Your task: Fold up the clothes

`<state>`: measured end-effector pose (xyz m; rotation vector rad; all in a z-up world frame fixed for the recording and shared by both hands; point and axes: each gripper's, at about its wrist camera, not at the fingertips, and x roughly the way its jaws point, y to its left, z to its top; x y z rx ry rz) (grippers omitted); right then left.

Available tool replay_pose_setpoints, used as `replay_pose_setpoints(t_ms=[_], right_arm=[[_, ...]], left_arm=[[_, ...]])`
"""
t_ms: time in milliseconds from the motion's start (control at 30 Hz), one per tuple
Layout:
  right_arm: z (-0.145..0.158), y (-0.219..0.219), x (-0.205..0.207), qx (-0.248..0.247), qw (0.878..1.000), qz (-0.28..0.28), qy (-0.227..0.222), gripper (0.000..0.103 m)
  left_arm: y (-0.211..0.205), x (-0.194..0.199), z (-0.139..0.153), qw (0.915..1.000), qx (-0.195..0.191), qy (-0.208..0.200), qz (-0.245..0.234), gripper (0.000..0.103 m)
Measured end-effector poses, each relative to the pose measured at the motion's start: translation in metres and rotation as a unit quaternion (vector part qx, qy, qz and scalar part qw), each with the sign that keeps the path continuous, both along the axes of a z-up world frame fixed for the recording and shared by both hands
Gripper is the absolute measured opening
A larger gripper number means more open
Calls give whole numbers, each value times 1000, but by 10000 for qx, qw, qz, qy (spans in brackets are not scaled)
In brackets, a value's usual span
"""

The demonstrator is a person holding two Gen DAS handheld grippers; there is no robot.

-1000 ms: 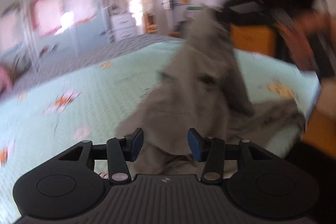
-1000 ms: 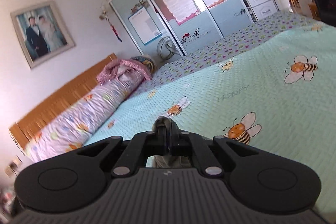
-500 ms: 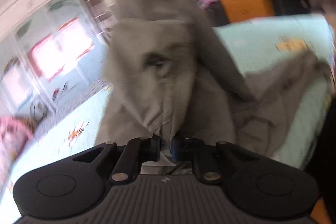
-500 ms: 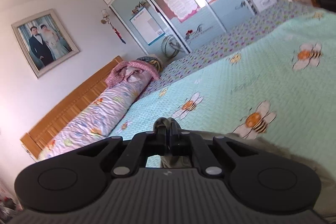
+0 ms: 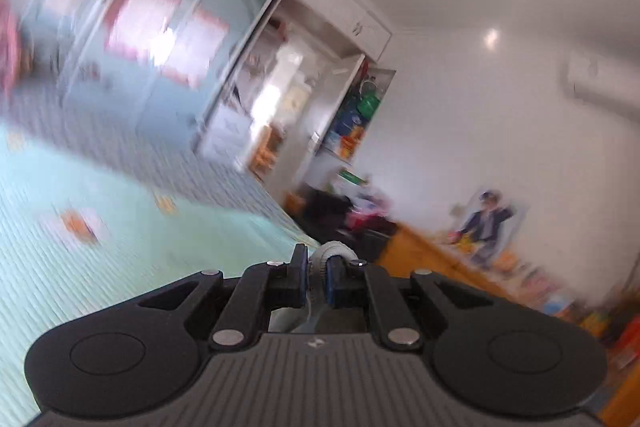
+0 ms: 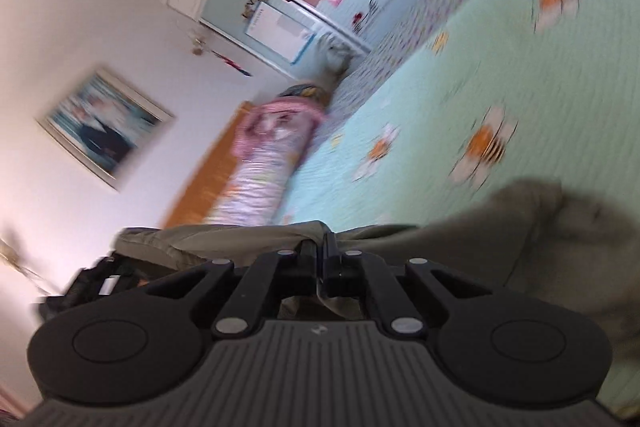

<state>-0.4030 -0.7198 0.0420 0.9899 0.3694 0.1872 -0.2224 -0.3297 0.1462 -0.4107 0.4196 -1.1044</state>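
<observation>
Garment (image 6: pixel 532 227), olive-grey fabric, is clamped at two points. Right gripper (image 6: pixel 320 259): jaws pressed together on a fold of the cloth, which spreads from the fingertips toward 9 o'clock as a taut edge and toward 3 o'clock as a loose, bunched mass. The mass hangs in front of the mint-green bedspread (image 6: pixel 500 75) printed with bees; whether it touches the spread cannot be determined from this view. Left gripper (image 5: pixel 318 273): jaws nearly together, with a small roll of grey fabric pinched between the blue pads (image 5: pixel 330 283) and protruding just above the fingertips at 12 o'clock. The remainder of the garment is out of view in the left wrist camera. In the right view, a rolled floral quilt (image 6: pixel 260 163) lies at 11 o'clock against the wooden headboard (image 6: pixel 208 175). Both views are motion-blurred.
</observation>
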Motion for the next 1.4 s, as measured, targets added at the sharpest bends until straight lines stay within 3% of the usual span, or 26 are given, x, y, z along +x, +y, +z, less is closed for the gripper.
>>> replay_pose_setpoints(t_ms=[33, 67, 133, 233, 300, 400, 467, 533, 633, 700, 767, 833, 1000, 1067, 1200, 1267, 1300, 1333, 1367, 1400], right_arm=[[-5, -3, -3, 255, 9996, 84, -22, 3], [-9, -5, -4, 174, 9998, 10, 102, 3], [-18, -6, 0, -347, 9974, -278, 568, 3], [-39, -8, 7, -806, 9879, -607, 1179, 3], [-51, -10, 9, -847, 9824, -792, 1462, 6], [-54, -5, 7, -1261, 9748, -882, 1614, 14], [-52, -5, 4, -1504, 9708, -910, 1629, 33], [-52, -6, -1, -1734, 9652, -997, 1684, 42], [-43, -4, -8, -2205, 9539, -1243, 1611, 45], [-28, 11, -8, -2946, 9417, -1103, 1189, 45], [-12, 36, -4, -3838, 9182, -659, 731, 51], [-8, 60, 10, -4668, 8830, -73, 486, 52], [-27, 98, 55, -6361, 7609, 1174, 513, 51], [-34, 103, 69, -6740, 7212, 1521, 498, 51], [-40, 110, 91, -6897, 6856, 2298, 374, 51], [-43, 111, 102, -6849, 6832, 2502, 389, 48], [-43, 111, 106, -6765, 6894, 2553, 438, 46], [-44, 112, 110, -6673, 6962, 2599, 491, 28], [-43, 109, 112, -6490, 7136, 2587, 522, 6], [-40, 105, 110, -6275, 7374, 2446, 511, 5]], left_arm=[[-13, 7, -11, 9996, 266, 116, 50, 9], [-26, 15, -23, 9983, 532, 231, 100, 9], [-56, 34, -57, 9903, 1185, 698, 209, 9], [-78, 69, -130, 9629, 1756, 2015, 370, 11], [-82, 77, -164, 9455, 1960, 2564, 422, 11], [-72, 72, -168, 9504, 1948, 2403, 323, 19], [-63, 68, -166, 9551, 1917, 2240, 292, 36], [-52, 66, -160, 9588, 1827, 2151, 316, 50], [-41, 60, -156, 9631, 1714, 2047, 343, 56], [-36, 58, -154, 9639, 1732, 1995, 335, 58], [-34, 53, -154, 9624, 1792, 2017, 310, 59], [-34, 49, -157, 9592, 1872, 2103, 247, 58], [-35, 34, -160, 9557, 1999, 2161, 39, 59], [-35, 29, -160, 9551, 2067, 2121, -61, 59], [-36, 19, -162, 9530, 2210, 2062, -197, 59], [-35, 14, -162, 9523, 2292, 2002, -227, 59], [-34, 10, -162, 9520, 2352, 1942, -238, 59], [-35, 6, -162, 9517, 2453, 1828, -251, 59], [-36, 1, -162, 9509, 2581, 1686, -268, 59], [-38, -4, -163, 9498, 2707, 1540, -290, 60]])
